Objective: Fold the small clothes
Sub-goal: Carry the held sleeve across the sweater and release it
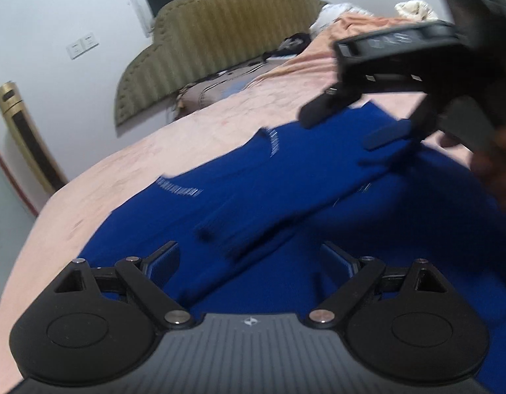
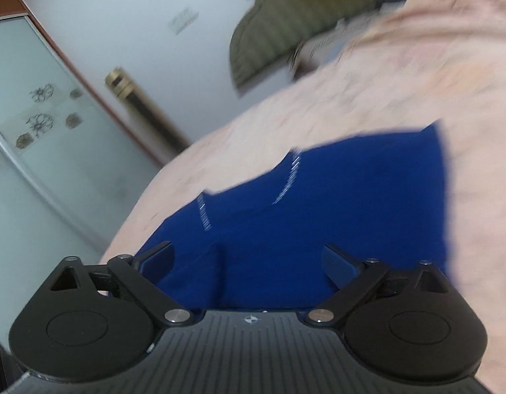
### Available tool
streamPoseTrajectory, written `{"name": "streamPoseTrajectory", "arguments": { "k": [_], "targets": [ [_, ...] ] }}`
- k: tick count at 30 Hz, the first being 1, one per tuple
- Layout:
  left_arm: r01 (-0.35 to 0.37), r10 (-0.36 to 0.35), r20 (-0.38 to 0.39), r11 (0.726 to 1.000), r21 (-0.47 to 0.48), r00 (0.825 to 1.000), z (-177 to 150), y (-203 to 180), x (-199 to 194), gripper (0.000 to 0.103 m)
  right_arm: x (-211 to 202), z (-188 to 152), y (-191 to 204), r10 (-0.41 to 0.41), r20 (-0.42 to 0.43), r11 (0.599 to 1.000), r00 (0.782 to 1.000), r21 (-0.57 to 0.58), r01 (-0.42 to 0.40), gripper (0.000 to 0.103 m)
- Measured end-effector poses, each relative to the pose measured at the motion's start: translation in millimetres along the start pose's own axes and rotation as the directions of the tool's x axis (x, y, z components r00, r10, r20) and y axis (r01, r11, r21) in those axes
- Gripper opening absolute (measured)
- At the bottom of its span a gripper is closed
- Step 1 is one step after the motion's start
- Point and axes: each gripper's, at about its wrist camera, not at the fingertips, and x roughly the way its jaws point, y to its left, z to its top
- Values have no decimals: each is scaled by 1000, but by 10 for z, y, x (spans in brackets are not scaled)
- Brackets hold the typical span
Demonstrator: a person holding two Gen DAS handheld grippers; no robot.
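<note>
I see a deep blue garment (image 1: 318,170) with white lettering on a pale peach bedspread (image 1: 194,134), an olive striped headboard (image 1: 220,32), and my black grippers.

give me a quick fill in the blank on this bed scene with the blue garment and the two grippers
1. The garment lying on the bed is ____ in colour.
2. The bed cover under it is ____.
3. The left gripper has its jaws ____, with nothing gripped.
4. In the left wrist view, the right gripper hangs over the garment with its jaws ____.

Missing words: blue; pink; open; open
</note>
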Motion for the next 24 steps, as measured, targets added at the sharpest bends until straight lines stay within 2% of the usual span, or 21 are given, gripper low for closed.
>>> {"name": "streamPoseTrajectory", "arguments": {
  "k": [5, 8, 9, 10, 11, 12, 13, 15, 18, 24],
  "targets": [
    [-64, 62, -41, 997, -44, 997, -184, 308, -65, 93, 540, -26, 225, 80, -127, 996, 989, -18, -83, 93],
    [-92, 87, -47, 989, -116, 995, -248, 538, -105, 93, 733, -98, 506, 54, -162, 990, 985, -118, -73, 89],
    [-111, 103, -58, 983, -145, 993, -267, 620, -99, 93, 792, -146, 618, 19, -169, 982, 985, -180, -50, 83],
    [-124, 114, -69, 977, -172, 991, -286, 694, -88, 93, 845, -191, 721, -17, -176, 970, 984, -240, -26, 75],
    [-132, 118, -79, 972, -194, 990, -309, 766, -75, 93, 897, -246, 816, -59, -187, 954, 981, -301, 0, 54],
    [-143, 125, -92, 965, -220, 988, -330, 846, -60, 93, 960, -304, 908, -104, -197, 932, 975, -362, 26, 24],
    [-156, 134, -103, 957, -243, 986, -342, 916, -47, 93, 996, -323, 972, -138, -195, 914, 971, -403, 49, 19],
    [-180, 153, -117, 942, -285, 981, -406, 1053, -29, 93, 1010, -318, 1034, -142, -179, 899, 973, -435, 51, 13],
    [-240, 198, -154, 910, -337, 968, -446, 1231, 19, 93, 967, -157, 1089, -115, -139, 907, 984, -418, 47, 10],
    [-364, 292, -222, 810, -459, 930, -430, 1727, 200, 93, 841, 152, 1086, -164, 10, 880, 986, -451, 151, 9]
  ]
}}
